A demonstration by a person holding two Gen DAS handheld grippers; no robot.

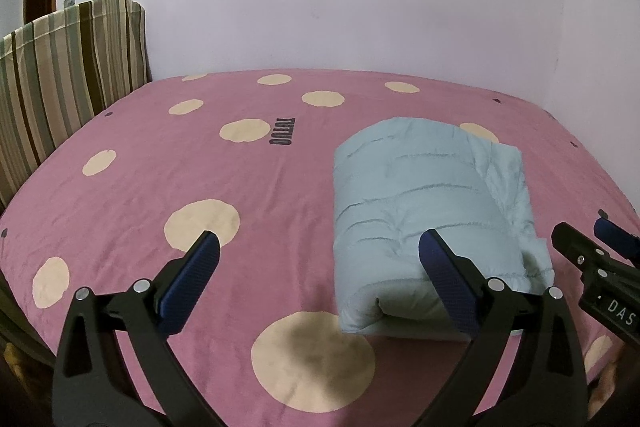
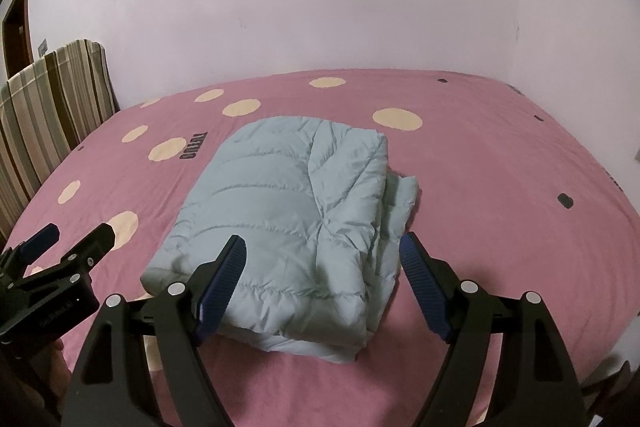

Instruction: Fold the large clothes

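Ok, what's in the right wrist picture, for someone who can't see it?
A puffy light-blue quilted jacket, folded into a thick bundle, lies on a pink bedsheet with cream dots. The open right gripper hovers just before it, holding nothing, with the left gripper at the left edge.

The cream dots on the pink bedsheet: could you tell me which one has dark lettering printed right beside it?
It is the dot left of the folded light-blue jacket, toward the far wall; the lettering sits at its right edge. No other dot has print beside it.
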